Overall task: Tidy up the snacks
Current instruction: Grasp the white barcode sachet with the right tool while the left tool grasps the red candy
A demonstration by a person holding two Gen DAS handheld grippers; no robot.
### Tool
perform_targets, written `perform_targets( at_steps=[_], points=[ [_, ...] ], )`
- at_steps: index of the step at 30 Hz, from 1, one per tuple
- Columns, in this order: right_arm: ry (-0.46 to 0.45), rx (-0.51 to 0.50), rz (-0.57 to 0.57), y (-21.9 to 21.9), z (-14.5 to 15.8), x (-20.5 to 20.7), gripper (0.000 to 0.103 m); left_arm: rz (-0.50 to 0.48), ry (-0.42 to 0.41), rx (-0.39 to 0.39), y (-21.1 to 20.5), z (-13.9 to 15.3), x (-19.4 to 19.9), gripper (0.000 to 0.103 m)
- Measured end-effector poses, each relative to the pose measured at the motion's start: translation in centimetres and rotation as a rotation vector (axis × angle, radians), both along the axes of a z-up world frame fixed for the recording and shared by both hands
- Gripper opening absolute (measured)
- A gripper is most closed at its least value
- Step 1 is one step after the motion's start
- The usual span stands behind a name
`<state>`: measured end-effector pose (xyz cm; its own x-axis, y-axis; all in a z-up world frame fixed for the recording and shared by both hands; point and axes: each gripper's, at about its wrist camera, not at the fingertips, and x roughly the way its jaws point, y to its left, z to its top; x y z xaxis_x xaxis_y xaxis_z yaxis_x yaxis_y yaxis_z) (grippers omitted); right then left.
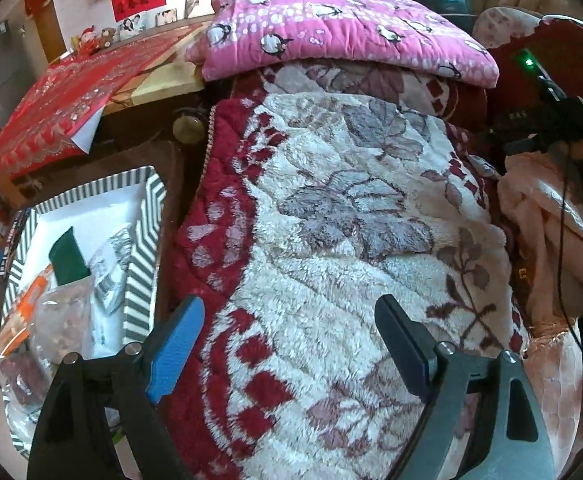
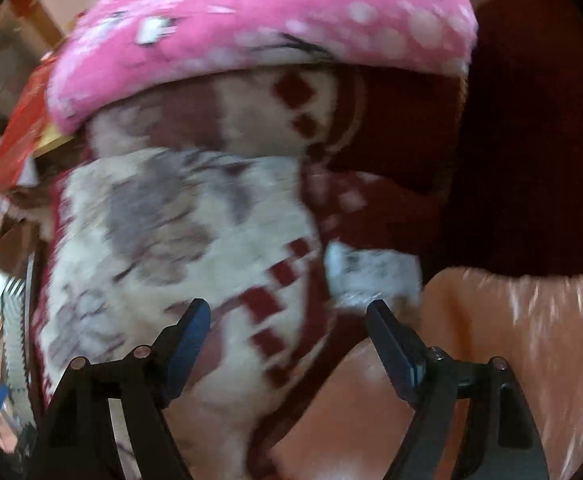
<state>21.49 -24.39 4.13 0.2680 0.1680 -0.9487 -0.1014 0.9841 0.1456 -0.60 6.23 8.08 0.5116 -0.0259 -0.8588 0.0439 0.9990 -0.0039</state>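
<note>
A green-and-white striped box (image 1: 141, 264) sits at the lower left of the left wrist view. Inside it lie several snack packets: a dark green one (image 1: 67, 258), a grey-patterned one (image 1: 111, 268), an orange one (image 1: 23, 312) and a clear bag of pinkish pieces (image 1: 63, 324). My left gripper (image 1: 287, 320) hangs open over the fluffy white and red floral blanket (image 1: 331, 240), just right of the box, with nothing between its fingers. In the blurred right wrist view, my right gripper (image 2: 287, 322) is open and empty above the same blanket (image 2: 171, 240), and a small whitish packet (image 2: 371, 276) lies just beyond it.
A pink penguin-print quilt (image 1: 331, 28) is folded at the blanket's far end. A red embroidered cloth (image 1: 71, 108) covers a table at the upper left. A peach fleece sleeve (image 1: 551, 232) and a black device with a green light (image 1: 539, 92) are at the right.
</note>
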Motion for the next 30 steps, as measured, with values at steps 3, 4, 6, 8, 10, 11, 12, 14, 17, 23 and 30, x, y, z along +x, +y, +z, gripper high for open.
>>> perform_targets(
  at_steps=[3, 4, 6, 8, 10, 11, 12, 14, 17, 23, 30],
  points=[
    [0.054, -0.022, -0.027, -1.4, -2.1, 1.9, 0.084, -0.014, 0.011, 0.002, -0.4, -0.4, 0.5, 0.087],
    [0.073, -0.04, -0.022, -1.6, -2.8, 2.4, 0.084, -0.021, 0.013, 0.005, -0.6, -0.5, 0.6, 0.087],
    [0.106, -0.079, -0.017, -2.0, -4.0, 3.2, 0.084, -0.027, 0.016, 0.01, -0.8, -0.8, 0.8, 0.087],
    [0.126, -0.089, -0.027, -2.7, -4.9, 3.9, 0.086, -0.026, 0.021, 0.008, -0.9, -1.0, 1.0, 0.087],
    [0.152, -0.067, -0.035, -3.3, -5.8, 4.3, 0.087, -0.023, 0.028, 0.009, -0.9, -1.3, 1.2, 0.087],
    [0.158, -0.067, -0.037, -3.5, -6.2, 4.4, 0.087, -0.022, 0.032, 0.01, -1.0, -1.4, 1.3, 0.087],
    [0.162, -0.068, -0.037, -3.6, -6.6, 4.4, 0.087, -0.022, 0.035, 0.012, -1.1, -1.5, 1.4, 0.087],
    [0.154, -0.076, -0.02, -3.2, -7.0, 4.2, 0.083, -0.027, 0.041, 0.015, -1.2, -1.6, 1.4, 0.087],
    [0.11, -0.043, -0.001, -2.8, -6.5, 3.6, 0.054, -0.035, 0.038, 0.022, -1.6, -1.6, 1.4, 0.087],
    [0.038, -0.006, 0.04, -2.4, -3.8, 1.2, 0.021, -0.056, 0.028, -0.008, -2.7, -0.8, 1.4, 0.087],
    [-0.075, 0.063, 0.096, -2.2, 2.1, -3.6, 0.02, -0.154, 0.031, -0.119, -7.6, 0.3, 2.3, 0.087]
  ],
)
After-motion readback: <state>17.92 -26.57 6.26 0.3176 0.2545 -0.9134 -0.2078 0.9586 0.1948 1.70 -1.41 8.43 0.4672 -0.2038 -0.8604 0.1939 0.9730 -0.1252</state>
